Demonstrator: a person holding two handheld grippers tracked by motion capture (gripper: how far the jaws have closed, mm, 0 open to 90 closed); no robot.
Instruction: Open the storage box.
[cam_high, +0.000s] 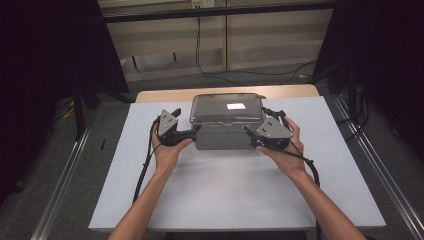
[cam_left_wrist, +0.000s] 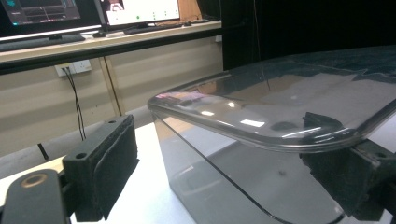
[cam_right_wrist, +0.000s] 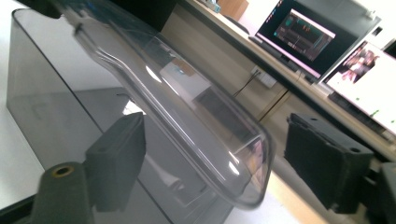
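The white table top (cam_high: 225, 200) lies wide and bare on the near side, where the person's forearms come in, while the smoked grey plastic box (cam_high: 225, 136) stands toward the far edge, near the middle, with a strip of wooden table edge (cam_high: 165, 95) just behind it. The box's clear lid (cam_high: 227, 107) sits on top and overhangs the walls all round, so its rim juts out over each end. Beyond the table a wall with hanging cables (cam_high: 197, 45) and dark curtains at both sides close the room; the gripper views catch monitors (cam_right_wrist: 303, 35) on a shelf behind. The left gripper (cam_high: 192, 131) is at the box's left end, its jaws standing wide: one pad (cam_left_wrist: 105, 168) is clear of the wall on open table, the other pad (cam_left_wrist: 345, 177) sits under the lid's rim, seemingly touching it. The right gripper (cam_high: 252, 136) is at the right end, jaws parted with the lid's corner (cam_right_wrist: 243, 154) between them and neither pad (cam_right_wrist: 116, 161) pressing on it
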